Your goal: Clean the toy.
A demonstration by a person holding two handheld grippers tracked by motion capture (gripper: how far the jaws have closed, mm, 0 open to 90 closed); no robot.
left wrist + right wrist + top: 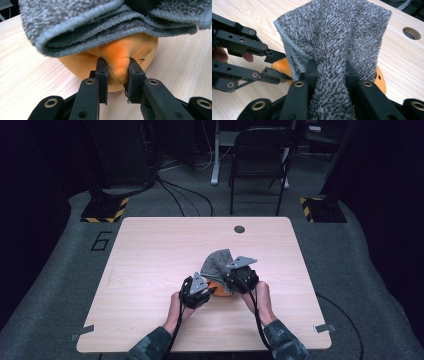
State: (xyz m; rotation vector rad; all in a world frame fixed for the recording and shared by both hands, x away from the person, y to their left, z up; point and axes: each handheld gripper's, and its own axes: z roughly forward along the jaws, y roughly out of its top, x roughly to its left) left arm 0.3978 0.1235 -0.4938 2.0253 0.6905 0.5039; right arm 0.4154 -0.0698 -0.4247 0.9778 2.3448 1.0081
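A soft orange cushion-like thing (221, 290) lies on the wooden table (150, 255), near the front middle. A folded grey towel (218, 261) is draped over it. In the left gripper view my left gripper (117, 63) is shut on a pinched fold of the orange thing (117, 53), under the towel's edge (82, 27). My right gripper (330, 65) is shut on a bunched part of the grey towel (337, 37) and holds it above the orange thing (380, 82). The left gripper (284, 66) comes in from the left there. In the high view both grippers, left (212, 291) and right (231, 277), meet at the pile.
A round cable hole (239, 229) sits in the table's far middle. Behind the table stand a folding chair (260, 155) and a grey post, with cables on the floor. Yellow-black striped bases (105, 210) flank the far corners.
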